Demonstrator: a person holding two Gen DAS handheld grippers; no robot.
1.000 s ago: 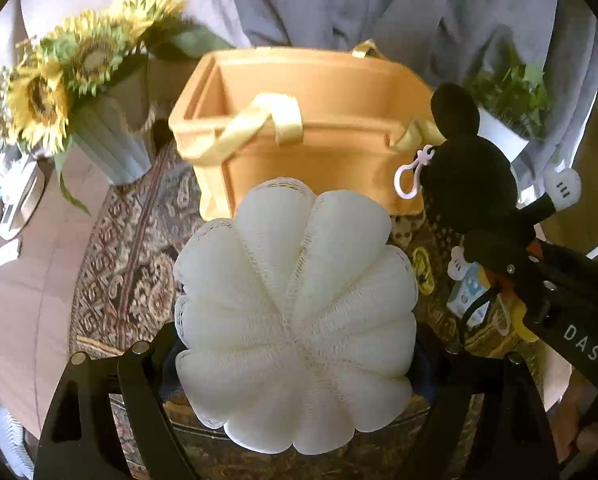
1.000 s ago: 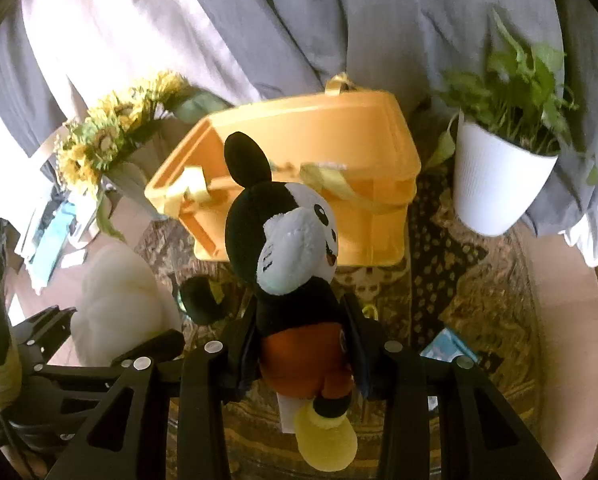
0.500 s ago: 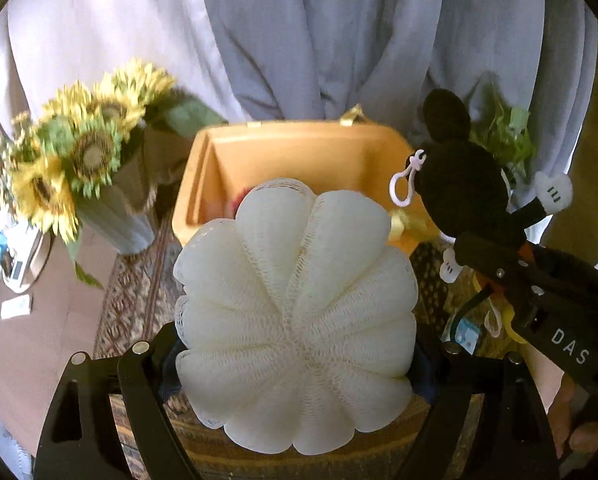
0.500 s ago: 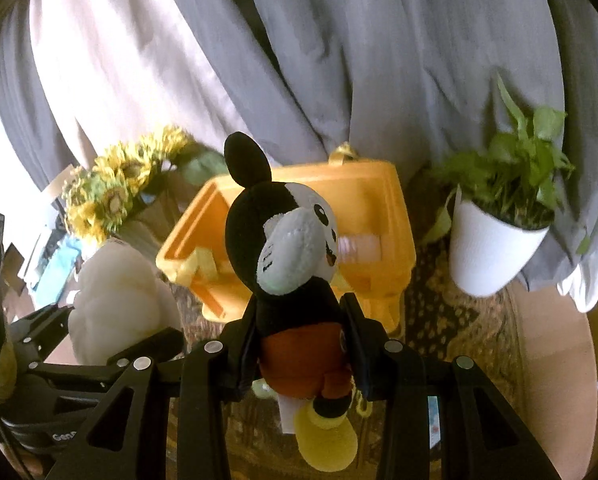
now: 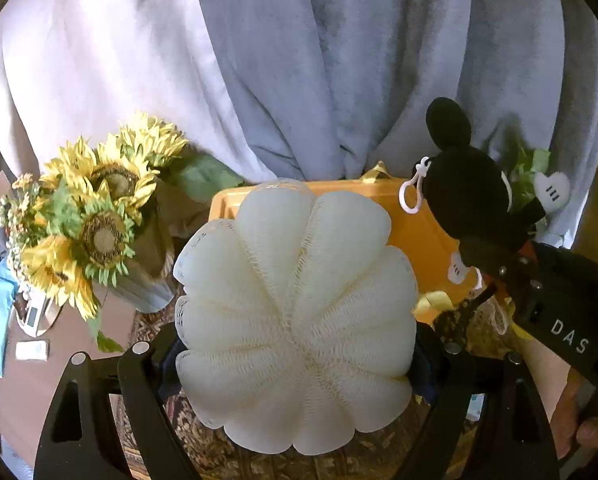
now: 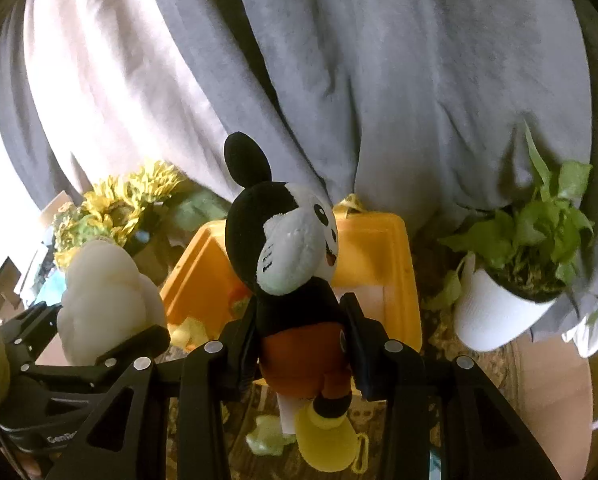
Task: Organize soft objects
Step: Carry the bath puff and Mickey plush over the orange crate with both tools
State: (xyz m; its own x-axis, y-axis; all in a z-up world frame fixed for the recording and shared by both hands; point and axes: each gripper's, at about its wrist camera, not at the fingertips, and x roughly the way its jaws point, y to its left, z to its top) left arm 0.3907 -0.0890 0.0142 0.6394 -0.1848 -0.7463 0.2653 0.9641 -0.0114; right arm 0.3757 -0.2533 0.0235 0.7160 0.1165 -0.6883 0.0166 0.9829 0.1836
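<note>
Lifted higher than a second ago, above the open yellow box (image 6: pixel 379 248): sponge (image 5: pixel 295 320) clamped in left claw (image 5: pixel 295 364), mouse toy (image 6: pixel 295 264) clamped in right claw (image 6: pixel 303 344), probably ready for dropping in.

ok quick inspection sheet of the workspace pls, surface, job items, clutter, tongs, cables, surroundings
surface: patterned rug on brown tabletop
job's things: white mesh bath pouf; Mickey Mouse plush; orange storage bin, open, some items inside
clutter: sunflower bouquet; potted plant; small items at the table's left edge
tongs: left tongs shut on the pouf; right tongs shut on the plush
cables: nothing seen
surroundings: grey draped cloth behind
</note>
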